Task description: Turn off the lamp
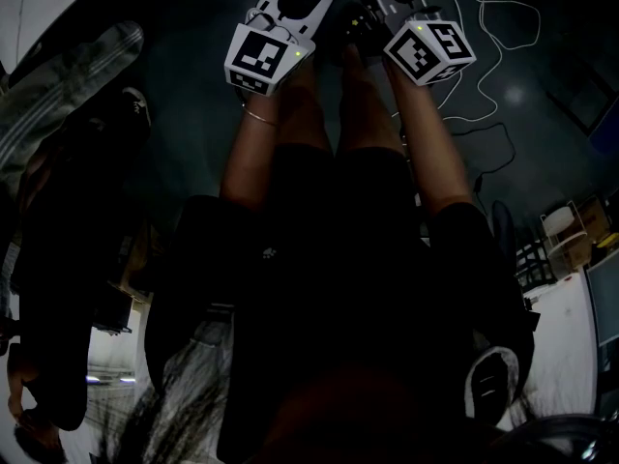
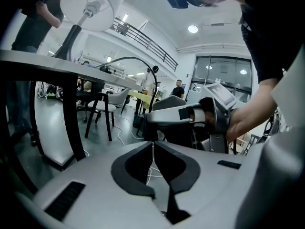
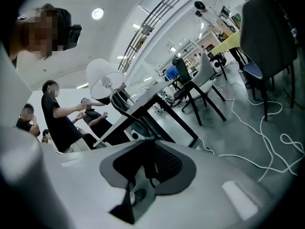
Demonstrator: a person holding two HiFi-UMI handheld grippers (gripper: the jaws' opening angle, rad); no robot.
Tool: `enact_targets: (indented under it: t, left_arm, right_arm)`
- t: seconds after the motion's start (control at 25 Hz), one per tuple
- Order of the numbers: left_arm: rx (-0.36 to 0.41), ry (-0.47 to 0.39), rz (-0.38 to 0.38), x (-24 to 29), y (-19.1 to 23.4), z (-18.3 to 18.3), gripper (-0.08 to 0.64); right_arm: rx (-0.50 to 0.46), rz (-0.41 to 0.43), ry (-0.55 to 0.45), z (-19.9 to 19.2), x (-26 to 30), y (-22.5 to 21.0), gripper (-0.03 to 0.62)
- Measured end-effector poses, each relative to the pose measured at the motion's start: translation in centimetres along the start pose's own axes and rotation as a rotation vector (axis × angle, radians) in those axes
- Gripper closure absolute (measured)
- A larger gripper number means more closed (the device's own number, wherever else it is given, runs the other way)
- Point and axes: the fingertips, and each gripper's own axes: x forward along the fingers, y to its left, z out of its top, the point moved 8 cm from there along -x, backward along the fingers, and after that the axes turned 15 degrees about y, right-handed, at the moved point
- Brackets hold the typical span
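The right gripper (image 3: 143, 140) was closed partway on a thin black cord (image 3: 136, 120). The cord was pinched between its pads and arched up from there toward the table (image 2: 33, 57). The left gripper (image 2: 153, 144), carried just beside the right one, was drawn together to a hairline slit, and nothing was gripped in it.

The cord was judged light, springy and rather slick, so it could be expected to slide through the pads if it was only lightly nipped. A switch could not be made out anywhere. If one was fitted on the cord, its stiffer housing would be the better place to take hold, with the bare wire left slack.

Farther off, the lamp (image 2: 90, 6) was seen standing upright near the table's near edge, above a table leg. It was judged light and top-heavy, with a thin shade that could easily be dented or tipped. A tug on the cord could therefore drag it toward that edge. A round white shade was carried on a slim dark stem that widened toward the base. The shade looked bright, so the lamp was taken to be on.
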Motion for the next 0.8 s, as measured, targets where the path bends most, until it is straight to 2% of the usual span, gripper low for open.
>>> enact_targets:
  t: [0.4,0.8]
  left_arm:
    - [-0.001,-0.035,0.0,-0.7,0.1,0.4,0.554]
    - [-0.014,-0.057,0.036,-2.0,0.8,1.1,0.554]
  right_arm:
    - [0.029,-0.024,0.005,-0.7,0.8,-1.0,0.528]
    - [-0.038,-0.092,0.087,-2.2,2.4,-1.7,0.528]
